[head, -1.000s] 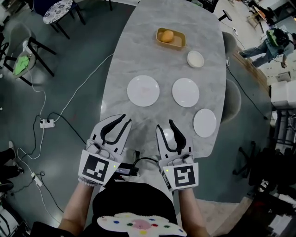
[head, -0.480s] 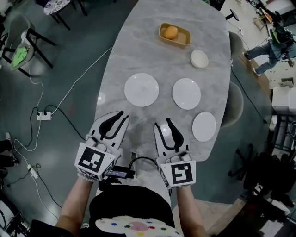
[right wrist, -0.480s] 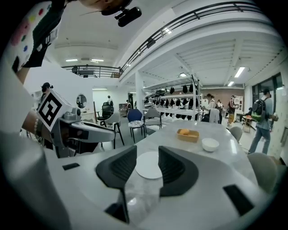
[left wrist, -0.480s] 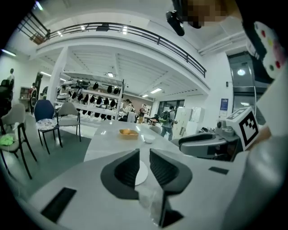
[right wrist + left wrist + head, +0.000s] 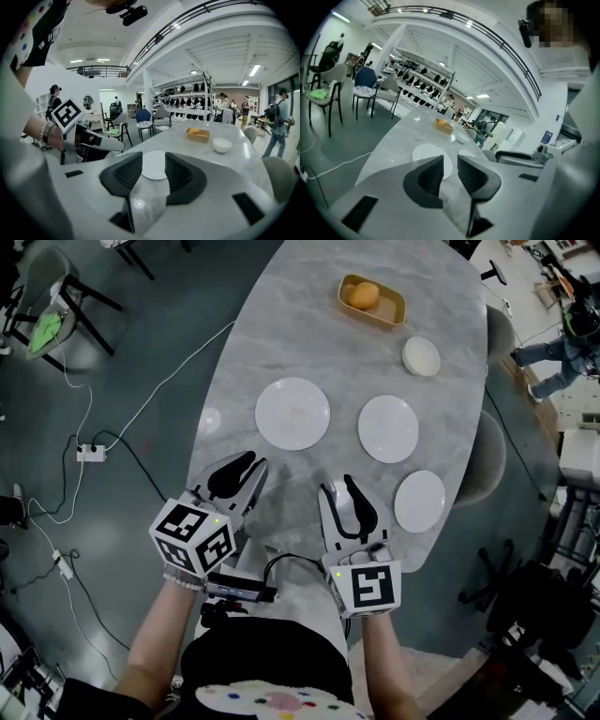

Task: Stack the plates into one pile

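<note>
Both grippers empty over the near end of the table (image 5: 309,343); three plates lie unstacked ahead of them.

Left gripper (image 5: 253,461): narrow gap between the fingers, jaws have just been opening, nothing between them; right gripper (image 5: 339,486): jaws wide apart, nothing held; left plate (image 5: 292,413) lies flat mid-table toward the left edge, just beyond the left gripper's fingertips and not touching them; it shows past the finger gap in both gripper views; middle plate (image 5: 388,428) lies beside it toward the right edge, ahead and right of the right gripper; right plate (image 5: 419,502) sits at the right edge, beside the right gripper's fingers, apart from them; no plate touches another; small bowl (image 5: 421,356) and yellow tray (image 5: 389,310) holding an orange (image 5: 364,295) sit at the far end.
</note>
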Tool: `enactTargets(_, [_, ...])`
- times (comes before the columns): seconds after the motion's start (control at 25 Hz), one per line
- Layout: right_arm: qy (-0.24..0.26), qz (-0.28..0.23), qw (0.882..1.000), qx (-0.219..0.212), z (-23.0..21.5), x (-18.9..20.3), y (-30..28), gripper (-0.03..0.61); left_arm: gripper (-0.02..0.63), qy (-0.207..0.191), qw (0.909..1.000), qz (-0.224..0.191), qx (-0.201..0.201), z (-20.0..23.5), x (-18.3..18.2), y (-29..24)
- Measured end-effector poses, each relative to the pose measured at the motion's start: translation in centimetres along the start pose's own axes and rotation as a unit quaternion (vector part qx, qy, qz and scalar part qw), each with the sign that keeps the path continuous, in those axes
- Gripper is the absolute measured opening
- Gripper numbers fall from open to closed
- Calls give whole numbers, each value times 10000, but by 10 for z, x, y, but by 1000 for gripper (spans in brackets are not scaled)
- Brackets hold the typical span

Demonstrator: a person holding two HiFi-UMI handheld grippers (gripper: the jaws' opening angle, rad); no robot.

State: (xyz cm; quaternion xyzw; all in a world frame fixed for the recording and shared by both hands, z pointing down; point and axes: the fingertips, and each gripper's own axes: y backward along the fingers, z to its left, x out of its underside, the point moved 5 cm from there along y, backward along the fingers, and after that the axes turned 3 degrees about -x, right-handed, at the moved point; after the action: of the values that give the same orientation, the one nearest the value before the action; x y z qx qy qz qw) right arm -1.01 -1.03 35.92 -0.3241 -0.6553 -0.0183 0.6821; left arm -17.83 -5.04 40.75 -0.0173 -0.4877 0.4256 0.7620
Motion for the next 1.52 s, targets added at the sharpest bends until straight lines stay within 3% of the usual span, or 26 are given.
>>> enactTargets(0.28, [46,21,9999,-105,-10,8,-3,133,108,1192,9928,91,-116,19,22,-20])
enactTargets(0.44, [54,40,9998,-168,-16,11,-4,132,137,2090,9779,37,-110,30,32,-31])
enactTargets(0.52, [33,57,9998,-185,-19,14,-4,132,147,2353,9718,2,-183,37,35,-34])
enactTargets(0.76, [-4,111,9996,-263,-24,21,-5,132,159,2885,9570,-21,-298,46,42,-47])
enactTargets(1.4, [-129,178,9995,-244,-30,29,2,132,167,3559,9332,33,-503,59,54,-69])
enactTargets(1.52, [-91,166,9996,-231,-32,30,2,132,166,3766,9249,100,-506,60,59,-73])
